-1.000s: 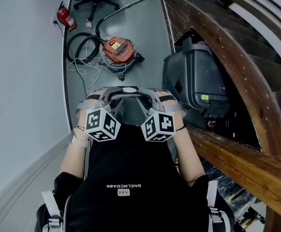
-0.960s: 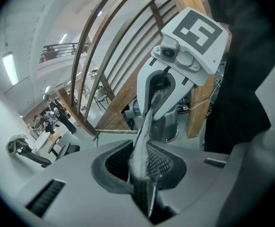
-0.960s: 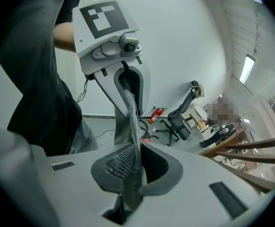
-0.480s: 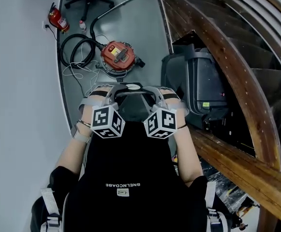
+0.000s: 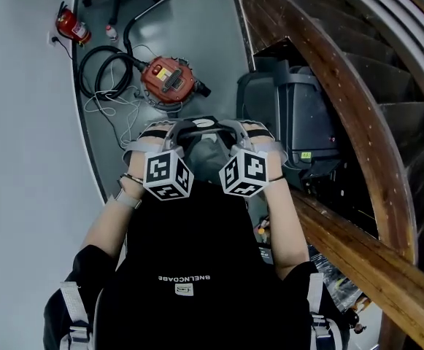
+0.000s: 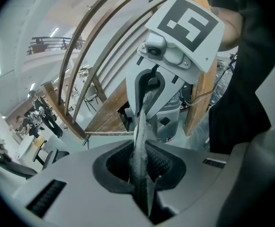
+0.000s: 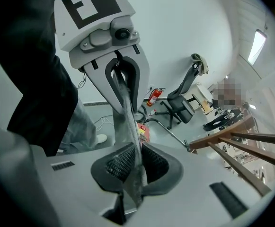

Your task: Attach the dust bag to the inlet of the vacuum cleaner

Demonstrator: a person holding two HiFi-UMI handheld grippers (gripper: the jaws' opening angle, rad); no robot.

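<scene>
Carry step: left gripper (image 6: 142, 174) and right gripper (image 7: 130, 171) each pinched the bag (image 6: 141, 126); vacuum (image 5: 169, 82) inlet, well apart, awaited alignment.

The vacuum cleaner (image 5: 169, 81) sits on the floor (image 5: 212, 28) ahead, hose (image 5: 82, 71) left, staircase (image 5: 357, 122) right.

This looks like an open-plan workplace, an office or lab hall, at the foot of a curved wooden staircase (image 5: 321, 64) on a smooth grey floor (image 5: 197, 28). A fire extinguisher (image 5: 71, 25) by the wall, a wheeled office chair (image 7: 183, 100) and a canister vacuum cleaner (image 5: 169, 81) sit at the head view's upper left. The left gripper view shows a railed upper gallery (image 6: 52, 42) at its upper left.
</scene>
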